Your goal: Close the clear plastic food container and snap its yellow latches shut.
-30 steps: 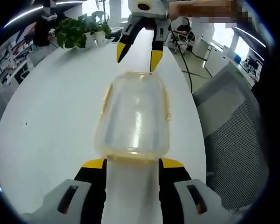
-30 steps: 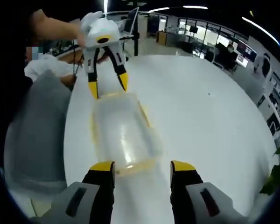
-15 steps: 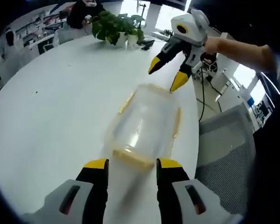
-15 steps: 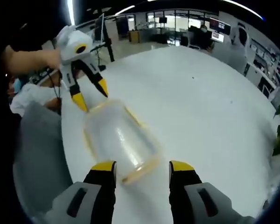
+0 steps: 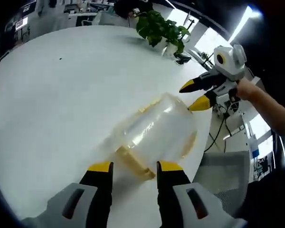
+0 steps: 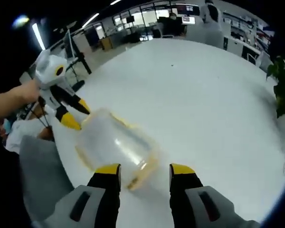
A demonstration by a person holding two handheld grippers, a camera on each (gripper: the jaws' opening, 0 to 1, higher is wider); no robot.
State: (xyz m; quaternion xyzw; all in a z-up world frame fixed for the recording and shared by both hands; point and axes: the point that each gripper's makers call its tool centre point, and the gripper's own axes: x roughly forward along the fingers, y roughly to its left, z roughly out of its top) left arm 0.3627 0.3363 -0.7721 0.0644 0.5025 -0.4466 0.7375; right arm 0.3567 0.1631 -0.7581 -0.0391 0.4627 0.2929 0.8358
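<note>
Container: a clear plastic food container (image 5: 154, 135) with yellow trim lies on the white tabletop (image 5: 52, 95), just beyond the tips of the left gripper's fingers and slightly to their right; in the right gripper view the container (image 6: 115, 145) sits just ahead of the fingers, toward their left.
Latches: a yellow latch (image 5: 133, 164) at the container's near end lies between and just past the left fingertips; in the right gripper view a yellow edge (image 6: 140, 173) of the container lies between that gripper's fingertips. Whether any latch is snapped down cannot be told through the blur.
Left gripper (image 5: 130, 166): fingers spread apart with a clear gap between the yellow tips, holding nothing; the container's near end is close to the tips, contact uncertain. In the right gripper view this gripper (image 6: 75, 114) reaches in from the left, held by a hand (image 6: 19, 95), its yellow tips parted at the container's far end.
Right gripper (image 6: 145, 168): fingers parted, gripping nothing, tips just short of the container. In the left gripper view it (image 5: 194, 96) comes in from the right, held by a hand (image 5: 247, 90), yellow tips apart and next to the container's far corner.
Writing: no brand, label or text can be read on the container or grippers.
Surroundings: a potted plant (image 5: 164, 31) stands far beyond the left fingers on the tabletop; a grey chair (image 6: 42, 175) is left of the right fingers, off the tabletop edge.
</note>
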